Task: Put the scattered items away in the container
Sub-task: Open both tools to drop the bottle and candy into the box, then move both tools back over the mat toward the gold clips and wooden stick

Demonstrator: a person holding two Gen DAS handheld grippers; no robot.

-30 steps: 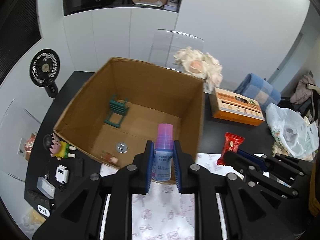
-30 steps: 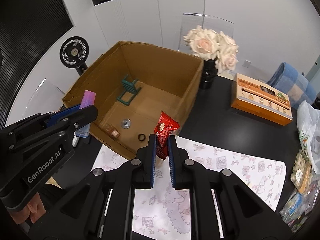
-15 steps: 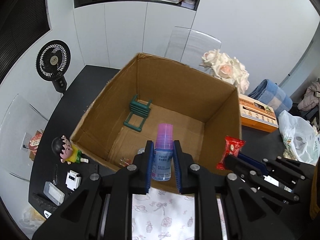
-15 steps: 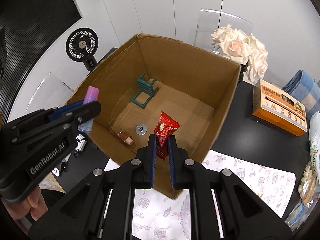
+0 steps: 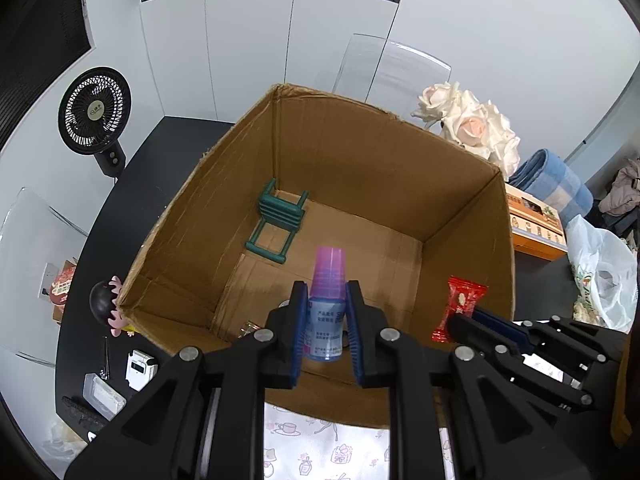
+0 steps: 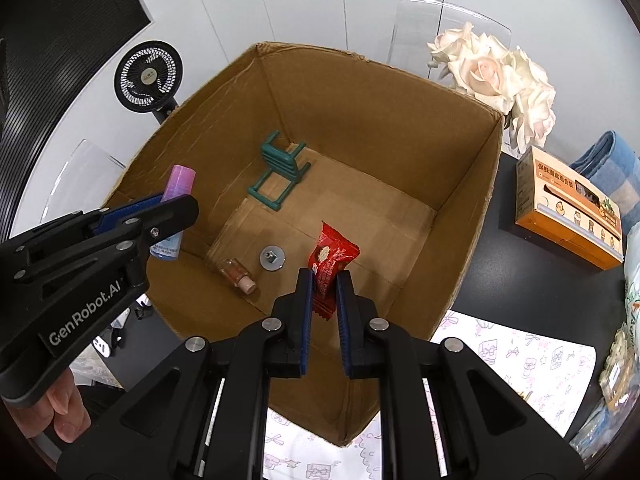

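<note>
An open cardboard box (image 5: 472, 184) (image 6: 472, 152) stands on the black table. My left gripper (image 5: 326, 312) is shut on a small blue bottle with a pink cap (image 5: 327, 304) (image 6: 176, 200), held above the box's near part. My right gripper (image 6: 323, 292) is shut on a red snack packet (image 6: 330, 262) (image 5: 458, 308), also held over the box. Inside the box lie a green toy chair (image 5: 278, 218) (image 6: 280, 170), a small brown bottle (image 6: 239, 274) and a round metal piece (image 6: 272, 258).
Left of the box sit a cartoon figurine (image 5: 106, 308), a small white gadget (image 5: 138, 368) and a black fan (image 5: 94, 112). White roses (image 6: 496, 68), an orange carton (image 6: 568, 208), a blue towel (image 5: 552, 184) and a plastic bag (image 5: 600, 272) are to the right. A patterned mat (image 6: 520, 360) lies in front.
Both grippers have moved forward and up with their items, from the mat's side to above the box's inside. The box now fills the middle of both views.
</note>
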